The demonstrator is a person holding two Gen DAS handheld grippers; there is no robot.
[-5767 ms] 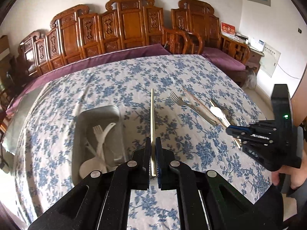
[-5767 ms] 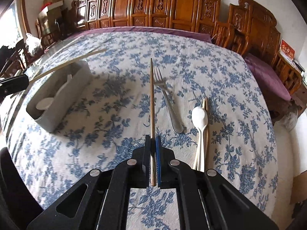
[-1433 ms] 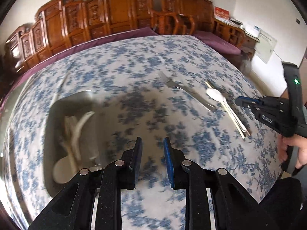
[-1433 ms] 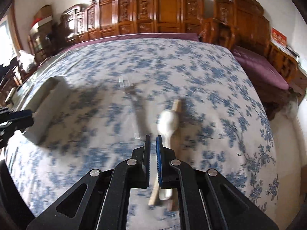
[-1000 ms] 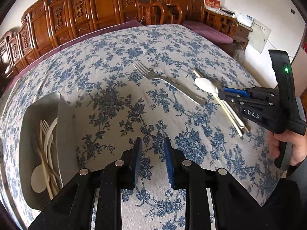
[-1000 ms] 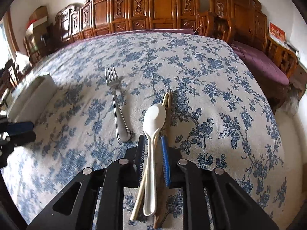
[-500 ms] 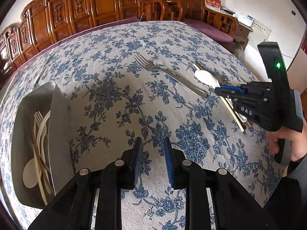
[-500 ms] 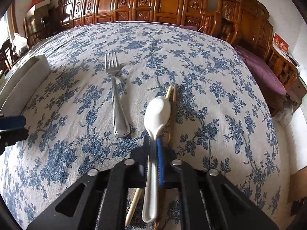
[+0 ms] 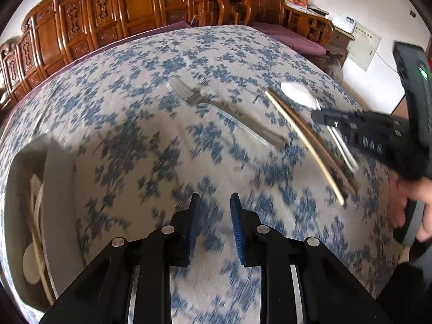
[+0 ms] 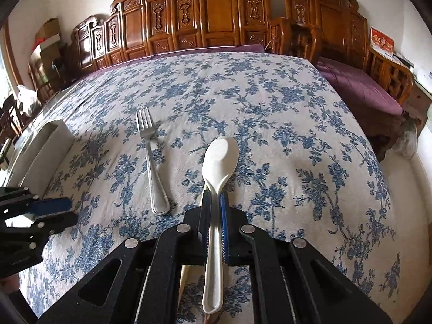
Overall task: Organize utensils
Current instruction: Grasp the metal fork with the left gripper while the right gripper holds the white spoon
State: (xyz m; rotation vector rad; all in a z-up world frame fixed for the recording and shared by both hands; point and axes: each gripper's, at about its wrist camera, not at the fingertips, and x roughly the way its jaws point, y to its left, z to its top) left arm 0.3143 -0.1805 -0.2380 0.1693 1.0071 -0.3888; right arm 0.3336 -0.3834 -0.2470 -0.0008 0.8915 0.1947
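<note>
My right gripper (image 10: pixel 214 208) had just been closing, and its fingers now clamped the white spoon (image 10: pixel 220 159) by the neck, bowl pointing away from me and the long handle trailing back under the fingers. In the left wrist view the spoon looked lifted clear of the two chopsticks (image 9: pixel 305 140), which lay on the flowered desk (image 10: pixel 270 113) just below it. The metal fork (image 10: pixel 151 167) lay just left of the spoon, tines toward the far side. My left gripper (image 9: pixel 213 226) hovered over bare cloth with its fingers narrowly apart and nothing between them.

The grey holder (image 9: pixel 58 197) sat at the left edge of the desk with pale utensils already inside; that, I judged, was where the spoon belonged.

To do the carry well, I figured I should keep the squeeze firm, since the grip sat off the spoon's middle and the handle could swing down. I would lift enough to clear the fork, travel left, and keep out of the left gripper's path. Over the holder I would lower it in before letting go.
</note>
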